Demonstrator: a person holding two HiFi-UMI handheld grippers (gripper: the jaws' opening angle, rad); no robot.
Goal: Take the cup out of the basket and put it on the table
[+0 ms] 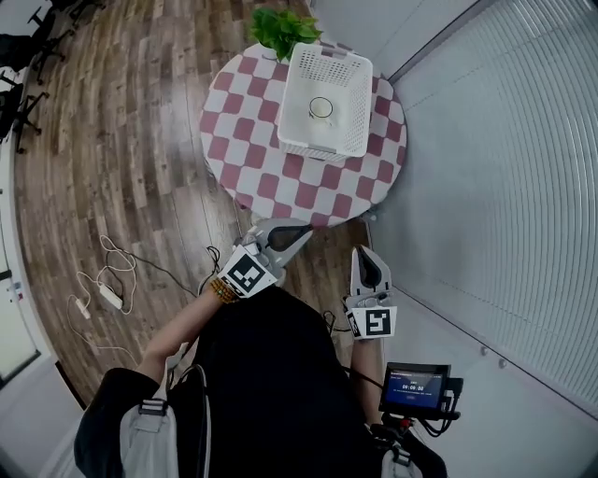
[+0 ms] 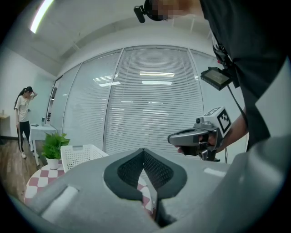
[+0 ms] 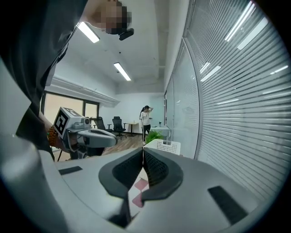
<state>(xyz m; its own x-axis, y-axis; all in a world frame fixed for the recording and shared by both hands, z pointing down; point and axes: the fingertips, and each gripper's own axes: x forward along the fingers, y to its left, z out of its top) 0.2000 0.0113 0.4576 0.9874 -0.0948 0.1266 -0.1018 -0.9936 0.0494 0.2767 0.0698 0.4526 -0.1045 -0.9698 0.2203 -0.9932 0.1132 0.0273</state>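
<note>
A white plastic basket [image 1: 327,89] stands on a round table [image 1: 252,159] with a red-and-white checked cloth. Inside the basket sits a small clear cup [image 1: 320,108]. Both grippers hang short of the table's near edge, apart from the basket. My left gripper [image 1: 301,231] has its jaws together with nothing between them [image 2: 143,151]. My right gripper [image 1: 362,253] is likewise shut and empty [image 3: 142,150]. The basket [image 2: 82,155] shows left of the left gripper's jaws, and the basket [image 3: 166,146] shows just beyond the right gripper's jaws. The cup is hidden in both gripper views.
A potted green plant [image 1: 280,28] stands at the table's far edge behind the basket. A glass wall with blinds [image 1: 505,187] runs close along the right. Cables and a power strip [image 1: 110,297] lie on the wooden floor at left. A person [image 3: 146,120] stands far off.
</note>
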